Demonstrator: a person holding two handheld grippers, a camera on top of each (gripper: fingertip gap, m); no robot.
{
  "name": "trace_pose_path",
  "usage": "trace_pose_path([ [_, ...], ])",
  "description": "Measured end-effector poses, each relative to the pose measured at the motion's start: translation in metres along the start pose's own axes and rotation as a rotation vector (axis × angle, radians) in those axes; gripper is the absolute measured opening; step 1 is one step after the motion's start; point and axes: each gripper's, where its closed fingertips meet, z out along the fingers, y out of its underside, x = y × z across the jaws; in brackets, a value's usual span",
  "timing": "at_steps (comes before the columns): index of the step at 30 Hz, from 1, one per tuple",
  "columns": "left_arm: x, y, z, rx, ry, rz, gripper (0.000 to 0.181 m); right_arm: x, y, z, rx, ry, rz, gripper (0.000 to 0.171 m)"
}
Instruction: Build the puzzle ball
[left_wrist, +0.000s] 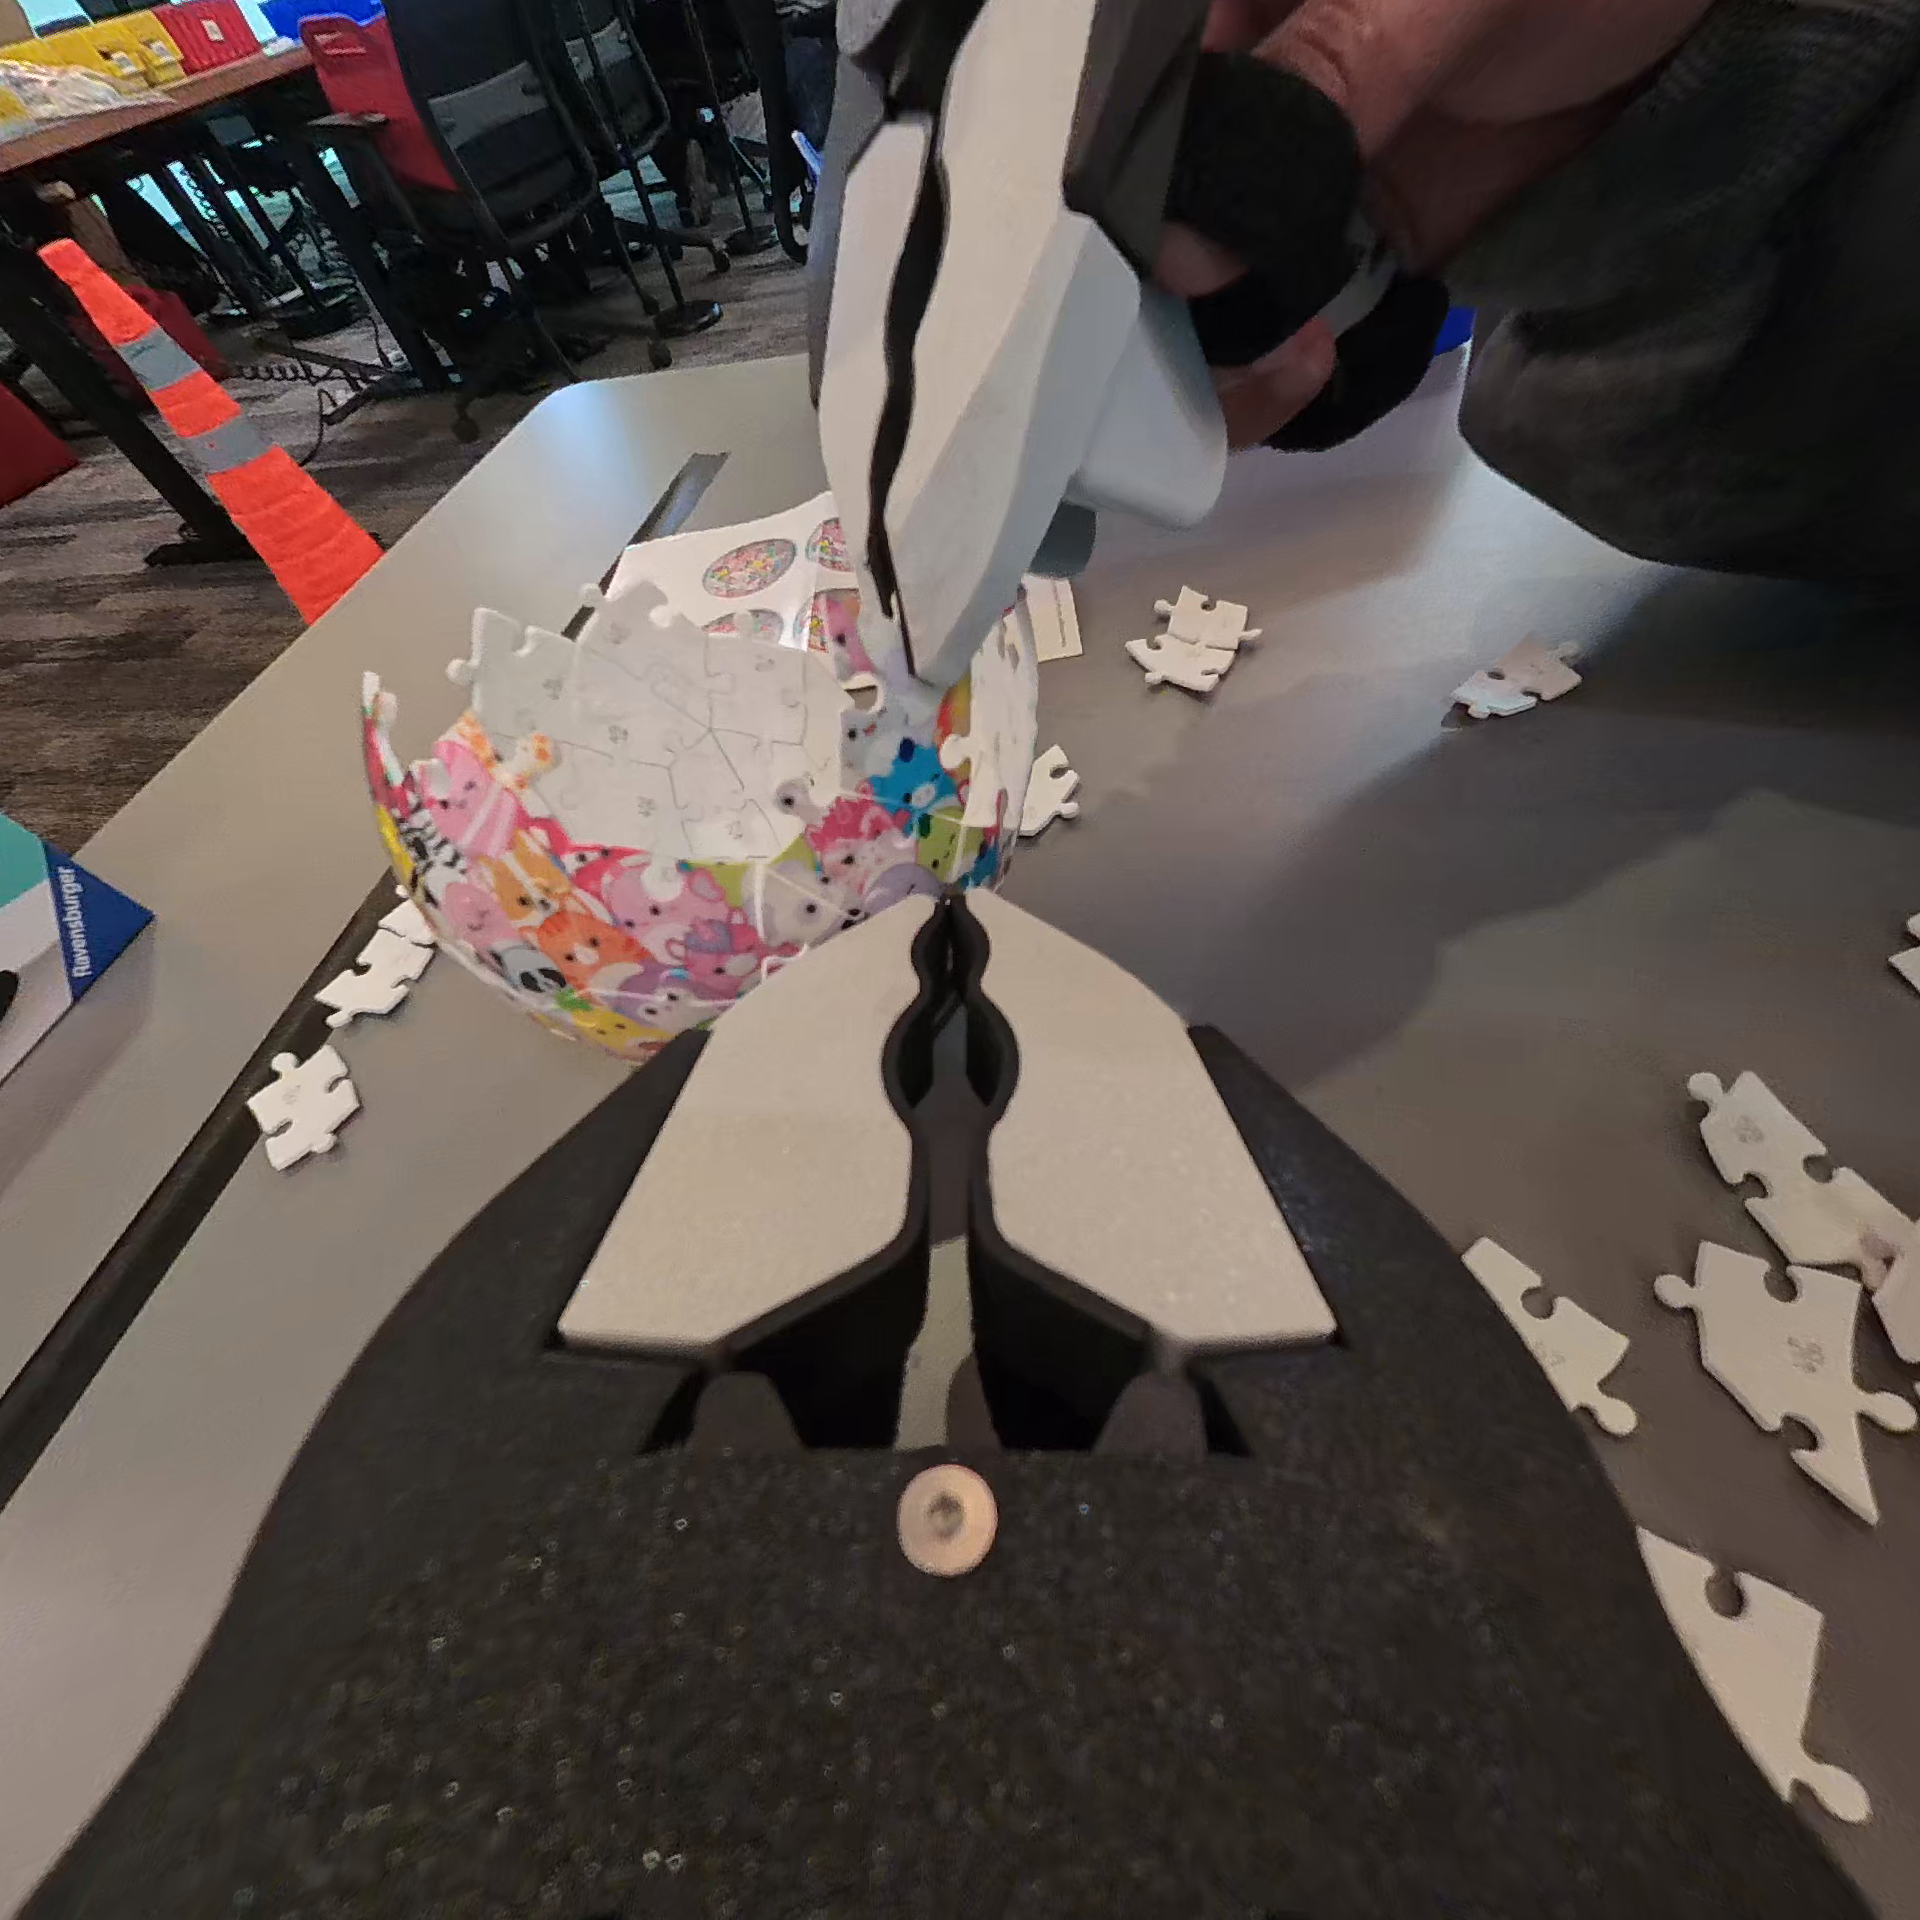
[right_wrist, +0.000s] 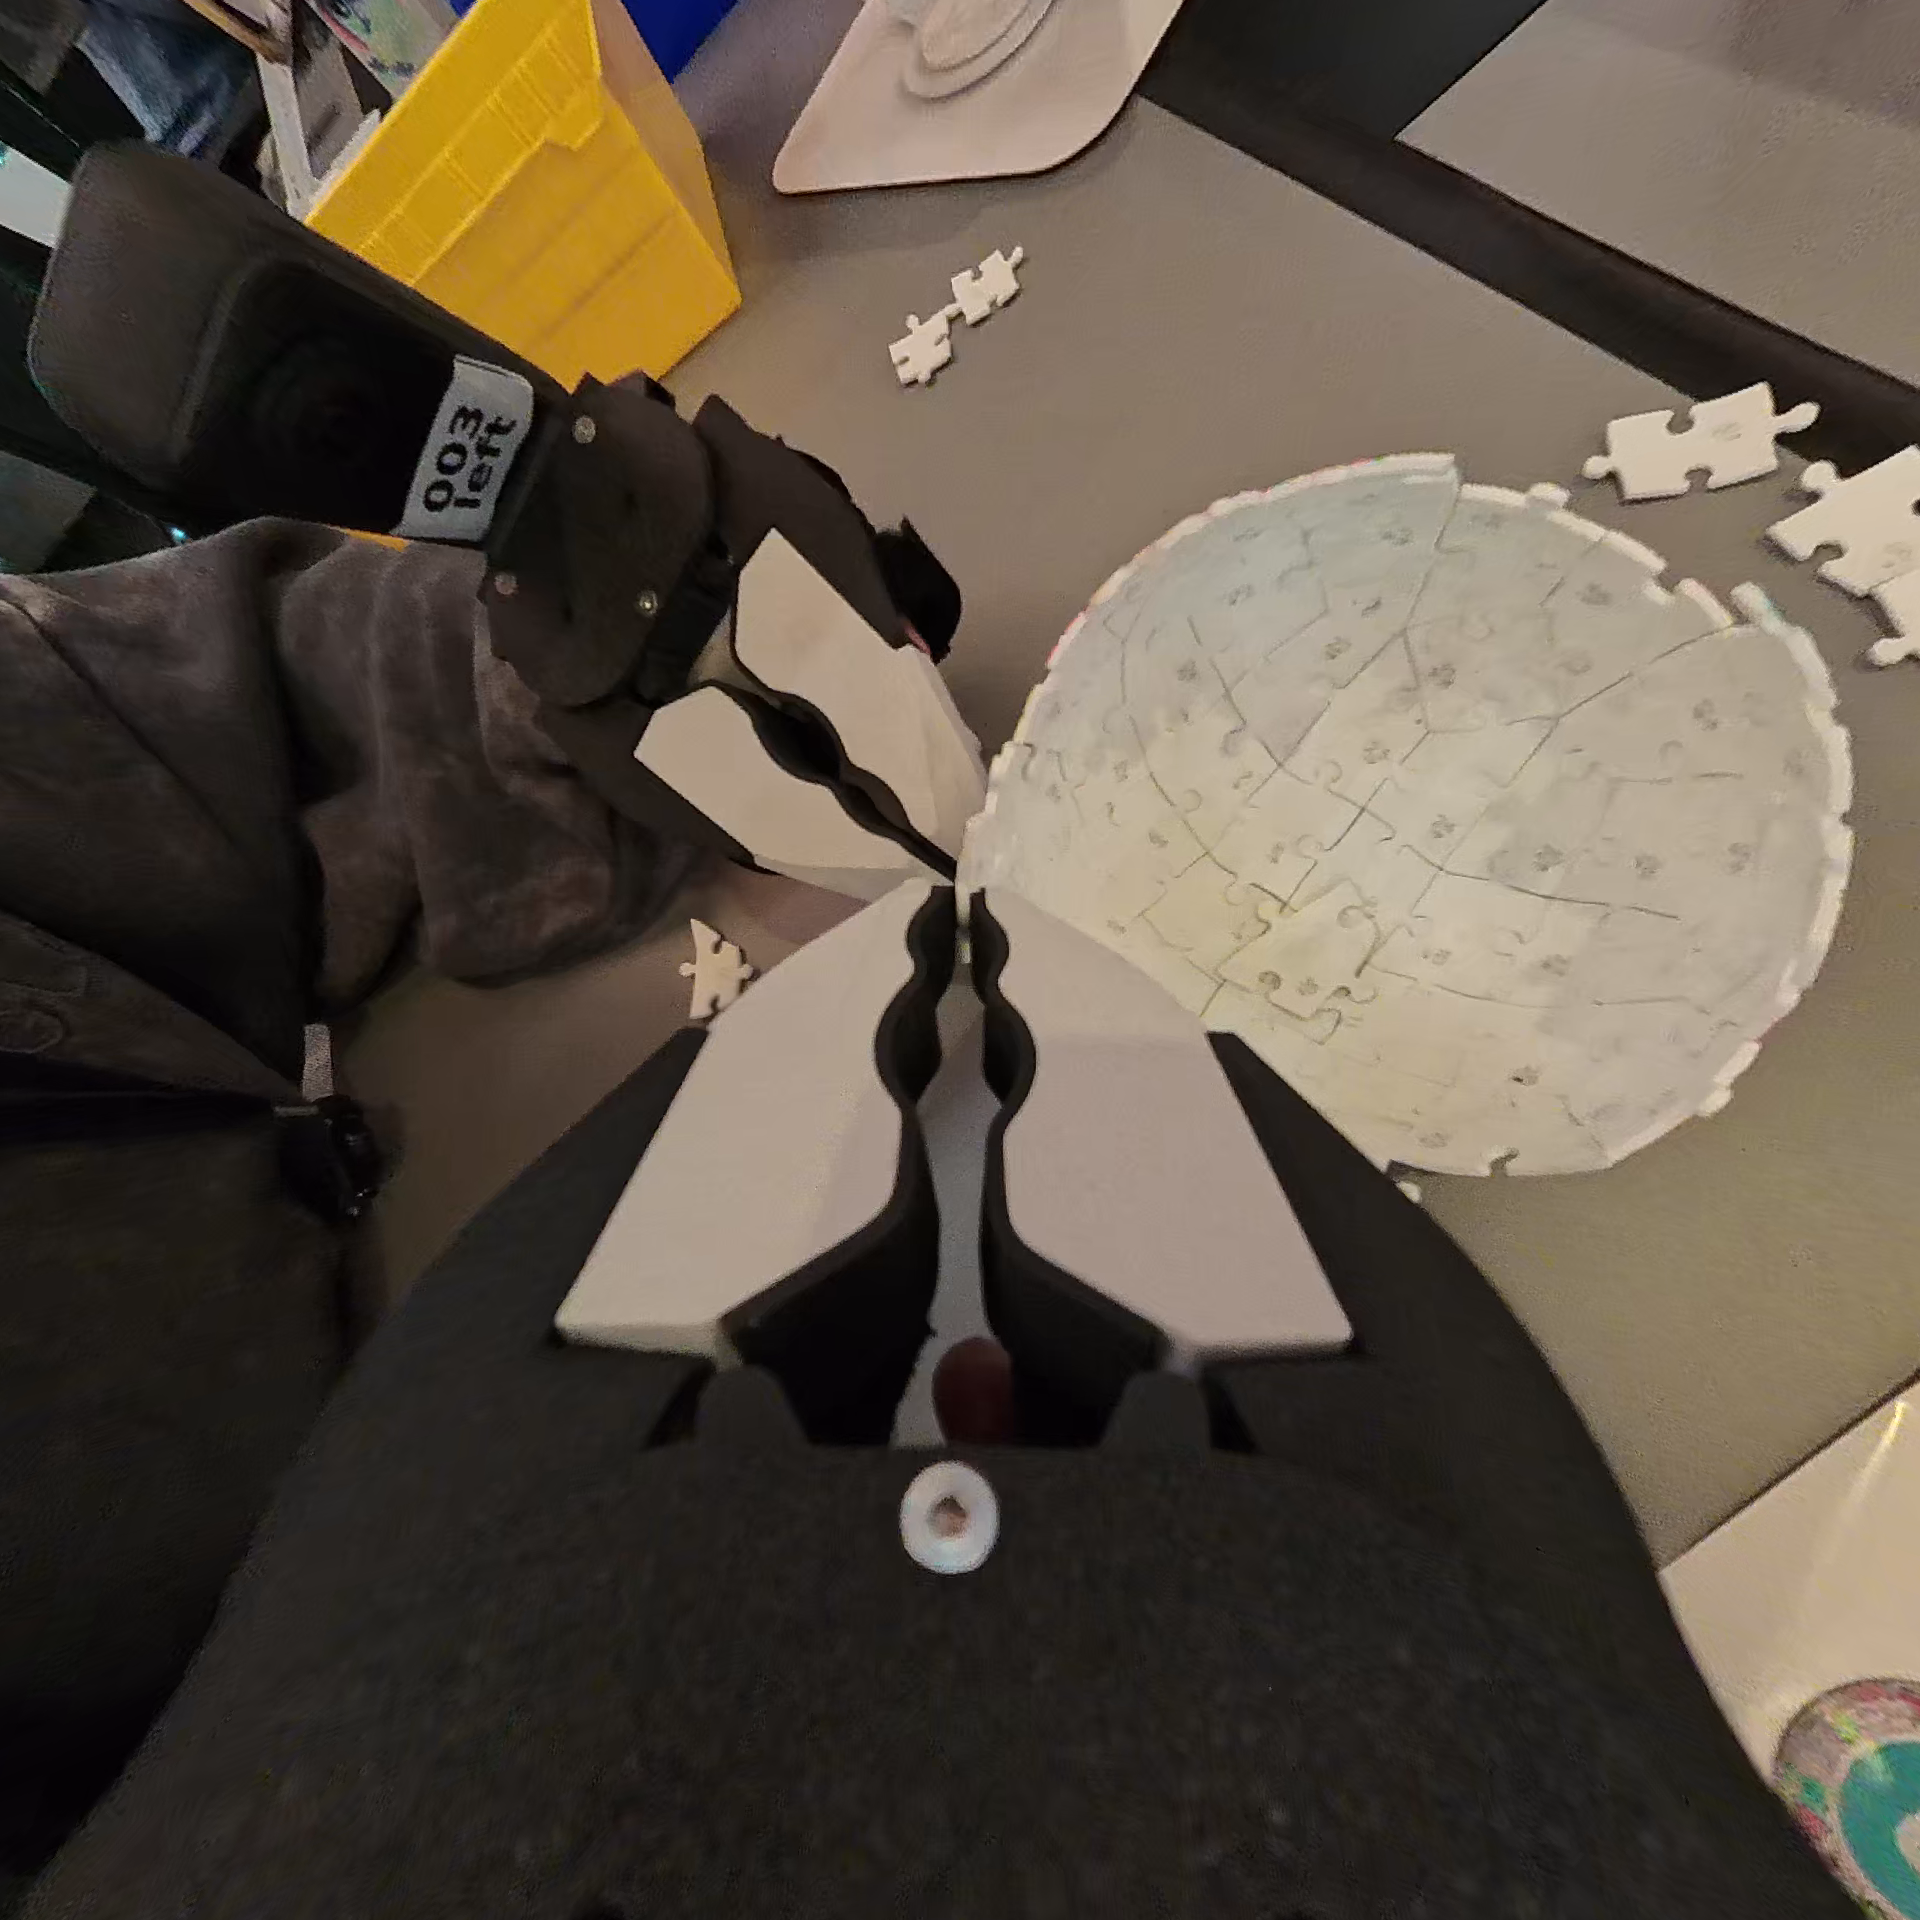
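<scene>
1. Puzzle ball (left_wrist: 665, 831), a half-built colourful shell, is sitting on the grey table (left_wrist: 1299, 831); the left gripper (left_wrist: 951, 914) is pinching its near rim with fingers closed, the right gripper (left_wrist: 899, 634) closing on the far rim.
2. Right wrist view: both grippers are meeting, closed, at the white-lined shell's edge; loose pieces (right_wrist: 956, 301) are lying nearby.

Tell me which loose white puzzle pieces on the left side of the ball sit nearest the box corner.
The single piece lying alone, lowest in the left wrist view. The other loose pieces on that side are joined together and lie against the half-built ball, farther from the box.
</scene>
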Motion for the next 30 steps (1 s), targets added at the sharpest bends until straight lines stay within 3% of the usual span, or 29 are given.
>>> trace_pose_path([
  [15,-0.001,0.0,-0.002,0.009,0.014,-0.027,0.0,-0.002,0.0,0.004,0.019,-0.07,0.054,0.003],
  [30,-0.002,0.001,-0.01,0.025,0.018,-0.063,0.0,-0.009,-0.013,-0.014,-0.015,0.063,-0.096,0.029],
])
